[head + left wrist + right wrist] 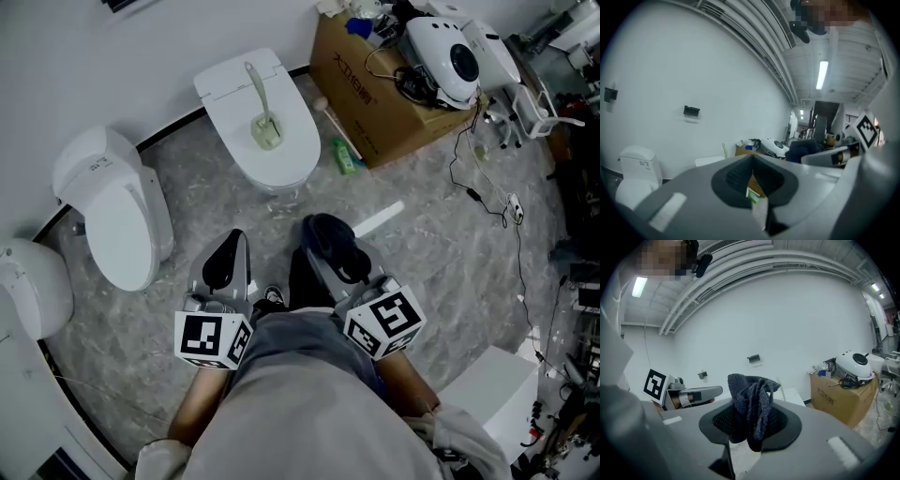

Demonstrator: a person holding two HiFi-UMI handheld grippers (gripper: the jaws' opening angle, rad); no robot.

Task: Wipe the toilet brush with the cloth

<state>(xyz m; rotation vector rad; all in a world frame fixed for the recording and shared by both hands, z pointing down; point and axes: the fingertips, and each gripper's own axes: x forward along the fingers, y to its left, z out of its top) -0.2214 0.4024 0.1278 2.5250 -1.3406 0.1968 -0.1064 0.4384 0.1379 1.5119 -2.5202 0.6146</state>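
Right claw (low at 6 o'clock) is clenched on the dark cloth; left claw is closed on nothing. Toilet brush lies on the toilet lid at 12 o'clock.

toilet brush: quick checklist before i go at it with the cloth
1. Cloth gripped in the right gripper: ok, bunched between the jaws.
2. Left gripper empty: ok, nothing between its jaws.
3. Left jaws open for the handle: not ok, they are together.
4. Toilet brush located: ok, lying on the closed toilet lid, neither gripper near it.
5. Way ahead clear: ok, bare floor; the green bottle sits off to the side.
6. Brush dry: cannot tell.
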